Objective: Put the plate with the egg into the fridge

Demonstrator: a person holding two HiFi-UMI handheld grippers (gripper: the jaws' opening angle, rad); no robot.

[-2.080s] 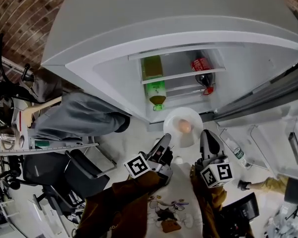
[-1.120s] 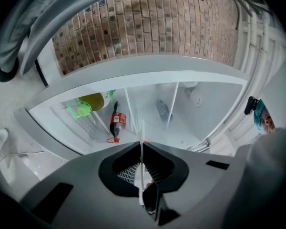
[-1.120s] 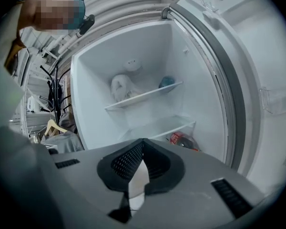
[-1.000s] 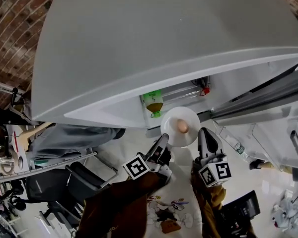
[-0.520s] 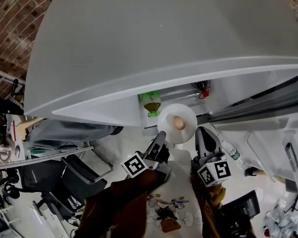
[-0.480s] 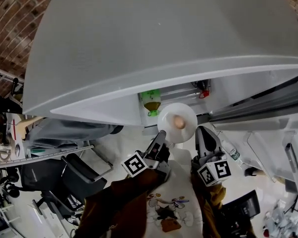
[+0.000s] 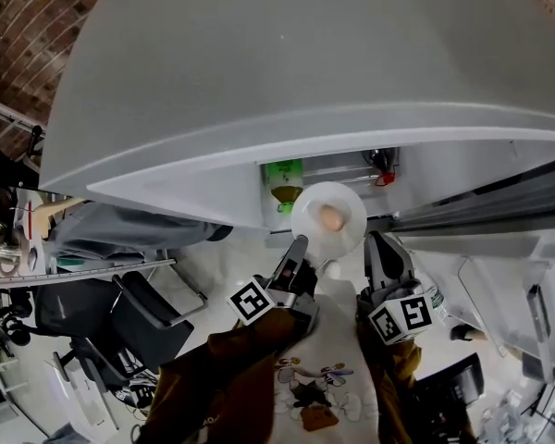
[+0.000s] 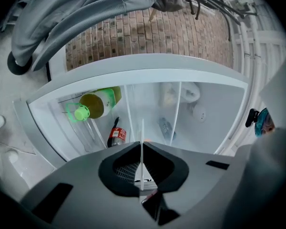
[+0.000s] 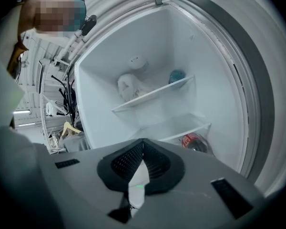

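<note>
A white plate [image 7: 344, 232] with a brown egg [image 7: 331, 217] on it hangs level in front of the open fridge [image 7: 305, 72]. In the head view it overlaps the lower edge of the compartment. My left gripper [image 7: 299, 246] is shut on the plate's near-left rim. In the left gripper view that rim is a thin white edge [image 8: 142, 128] sticking out of the shut left gripper [image 8: 142, 146]. My right gripper [image 7: 377, 244] is just right of the plate, and whether it touches the plate I cannot tell. The right gripper [image 9: 143, 141] is shut with no rim showing beyond its jaws.
Inside the fridge lie a green-capped bottle [image 7: 282, 185] [image 8: 93, 104] and a red-labelled cola bottle [image 7: 381, 166] [image 9: 195, 141]. A white bag [image 9: 128, 87] sits on an upper shelf [image 9: 157, 95]. A grey garment [image 7: 120, 225] and a black chair [image 7: 139, 322] are to the left, and a person [image 9: 19, 56] stands by the door.
The plate and both grippers have moved up and forward toward the fridge opening. The fridge top now fills more of the head view, hiding most of the shelves.
</note>
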